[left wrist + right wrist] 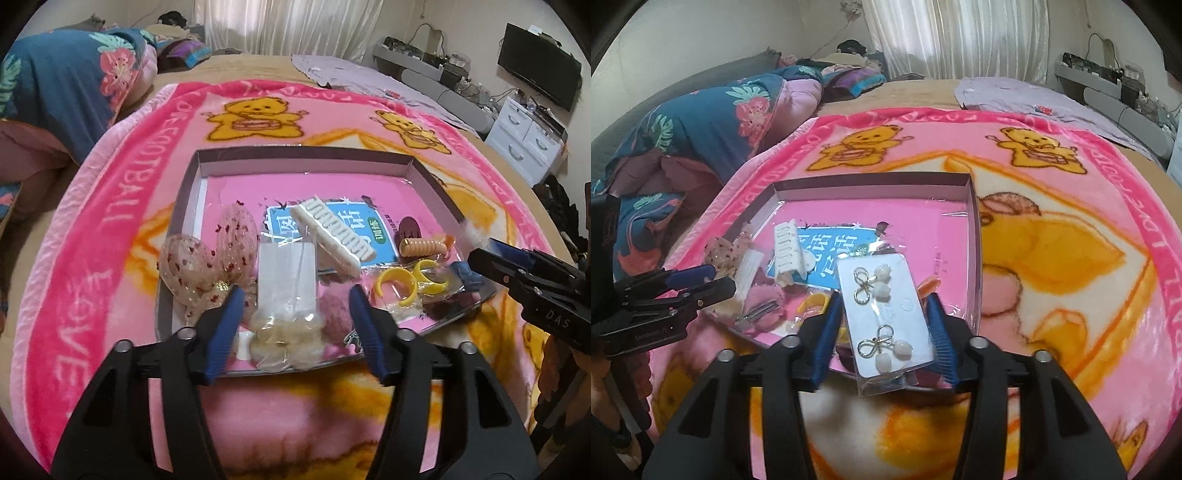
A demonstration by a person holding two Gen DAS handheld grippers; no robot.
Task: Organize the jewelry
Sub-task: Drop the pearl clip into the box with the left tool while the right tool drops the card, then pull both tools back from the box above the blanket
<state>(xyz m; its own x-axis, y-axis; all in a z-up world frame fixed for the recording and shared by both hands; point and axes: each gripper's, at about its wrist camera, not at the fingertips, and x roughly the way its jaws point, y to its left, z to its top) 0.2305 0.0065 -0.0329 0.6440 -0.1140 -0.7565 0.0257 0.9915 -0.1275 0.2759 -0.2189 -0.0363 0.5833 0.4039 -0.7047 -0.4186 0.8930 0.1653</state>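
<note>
While both jaws gape, an earring card [886, 317] seemingly overlies the tray [973, 236]

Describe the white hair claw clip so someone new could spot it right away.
Find the shallow box lying on the pink teddy-bear blanket. On the blue label in its middle lies the white claw clip, long and toothed. It is the only solid white comb-like piece there; the nearby items are yellow, brown or see-through.

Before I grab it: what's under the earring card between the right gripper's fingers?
The earring card lies in a clear sleeve over the tray's near corner. A yellow ring and something dark maroon peek out beside it. What lies directly beneath is covered.
</note>
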